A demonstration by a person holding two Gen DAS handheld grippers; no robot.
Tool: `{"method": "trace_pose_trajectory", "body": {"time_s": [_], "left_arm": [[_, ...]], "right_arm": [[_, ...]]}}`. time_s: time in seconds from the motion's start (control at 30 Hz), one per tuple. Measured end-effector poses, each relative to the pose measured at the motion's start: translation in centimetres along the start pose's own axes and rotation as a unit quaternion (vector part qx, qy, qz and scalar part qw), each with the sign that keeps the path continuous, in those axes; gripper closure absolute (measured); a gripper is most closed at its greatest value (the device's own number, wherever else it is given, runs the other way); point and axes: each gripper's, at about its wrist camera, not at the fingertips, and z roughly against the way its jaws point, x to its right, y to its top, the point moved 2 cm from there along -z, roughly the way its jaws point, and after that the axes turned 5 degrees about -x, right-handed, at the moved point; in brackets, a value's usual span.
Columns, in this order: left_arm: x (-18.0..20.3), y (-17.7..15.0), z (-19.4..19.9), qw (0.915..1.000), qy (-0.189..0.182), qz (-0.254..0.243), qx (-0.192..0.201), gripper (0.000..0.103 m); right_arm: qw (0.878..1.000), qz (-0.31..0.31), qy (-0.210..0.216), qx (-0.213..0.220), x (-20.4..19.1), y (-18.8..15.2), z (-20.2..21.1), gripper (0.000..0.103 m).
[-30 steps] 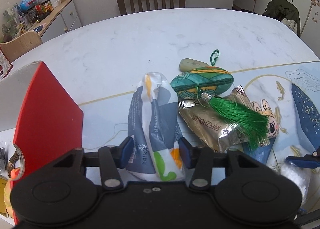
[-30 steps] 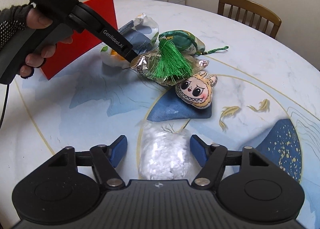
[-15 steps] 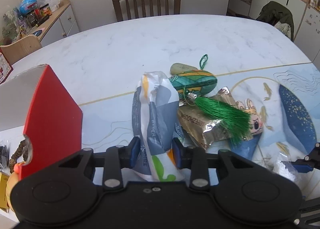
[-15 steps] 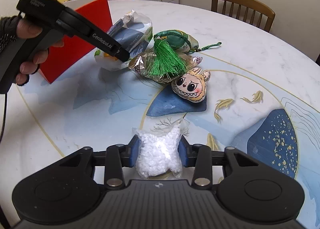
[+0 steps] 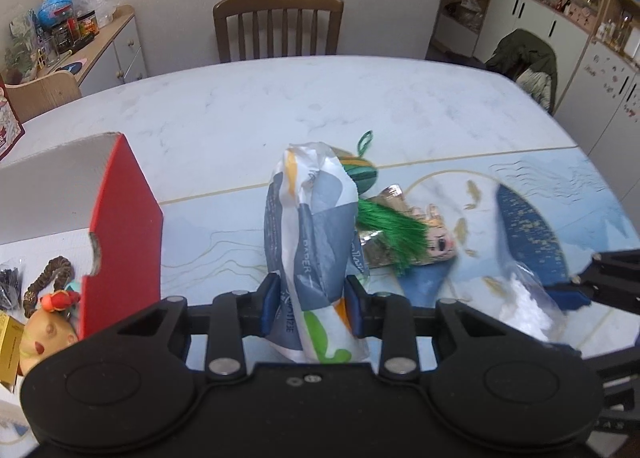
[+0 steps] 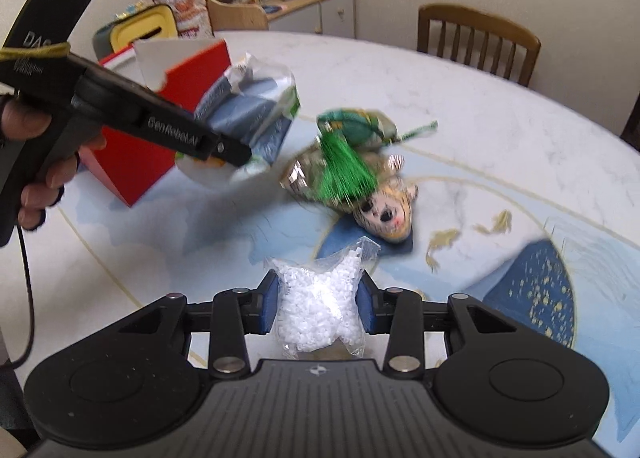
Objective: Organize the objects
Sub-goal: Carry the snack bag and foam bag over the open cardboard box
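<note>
My left gripper is shut on a white, grey and green paper bag, held off the table; the same bag shows in the right wrist view beside the red box. My right gripper is shut on a clear bag of white beads, also lifted; that bead bag appears at the right of the left wrist view. On the table lie a green tasselled pouch, a gold foil packet and a small plush doll.
An open red box stands left of the paper bag, with small toys beside it. A wooden chair sits at the far table edge. A cabinet with jars is at the back left.
Both grippers closed on their bags, then lifted them off the table. The paper bag now hangs higher and nearer the red box; the bead bag has risen too.
</note>
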Motion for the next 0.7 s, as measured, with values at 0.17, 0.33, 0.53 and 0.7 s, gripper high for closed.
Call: {"method": "trace_pose_trajectory", "body": {"time_s": [0.17,0.33,0.53,0.7], "left_arm": [[-0.5,-0.3,2.6,0.9998,-0.009,0.000,0.017,0.070],[-1.7,-0.8,5.0,0.9994,-0.013,0.004,0.031,0.070],[-3.9,-1.3,7.6,0.9987,-0.012,0.009,0.048,0.070],[-6.2,-1.7,9.1,0.9981,-0.014,0.016,0.058,0.069]], "right_arm": [[1.000,0.006,-0.004,0.029,-1.0,1.6,2.1,0.064],[0.999,0.006,0.000,0.054,-2.3,3.4,3.8,0.064],[0.997,0.015,0.005,0.080,-5.0,5.7,5.4,0.064],[0.995,0.024,0.006,0.095,-7.8,7.5,5.8,0.064]]}}
